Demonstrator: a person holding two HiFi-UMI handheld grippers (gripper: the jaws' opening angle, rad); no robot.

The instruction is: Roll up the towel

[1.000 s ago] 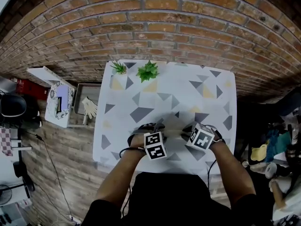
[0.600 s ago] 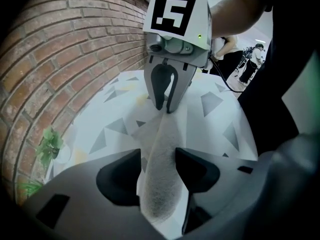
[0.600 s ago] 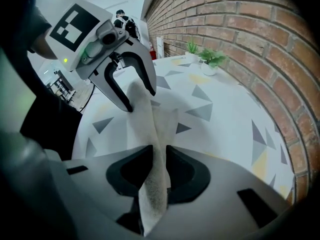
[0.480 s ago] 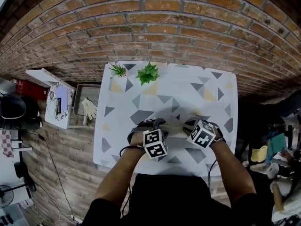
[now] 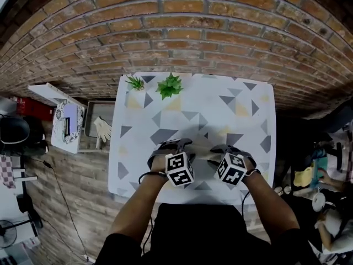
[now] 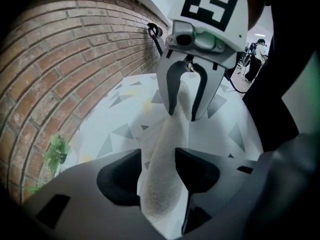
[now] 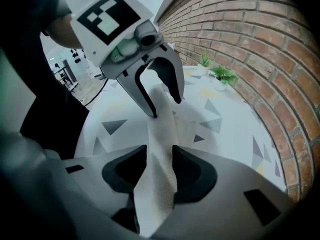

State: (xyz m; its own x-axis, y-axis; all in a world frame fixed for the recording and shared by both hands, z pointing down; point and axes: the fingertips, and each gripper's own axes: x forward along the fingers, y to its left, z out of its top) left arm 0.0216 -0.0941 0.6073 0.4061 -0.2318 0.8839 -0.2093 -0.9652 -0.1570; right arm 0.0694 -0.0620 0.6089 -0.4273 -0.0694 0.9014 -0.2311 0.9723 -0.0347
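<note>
- Clamped at the left gripper (image 6: 158, 156) on one end of the rolled towel (image 6: 167, 129), with cloth filling the gap between the pads.
- Just opened wide at the right gripper (image 7: 159, 151), with the other end of the towel lying loose between the pads.
- Stretched as a narrow white roll from one gripper to the other.
- Held low over the near part of the table (image 5: 182, 106); contact with the tabletop not discernible.
- Printed with grey and yellow triangles across the tabletop.
- Set at the far edge, against the brick wall (image 5: 176, 32): two small potted plants (image 5: 170, 85).

Towel (image 6: 160, 199) end hidden — under L hand-held gripper (image 6: 157, 160).
</note>
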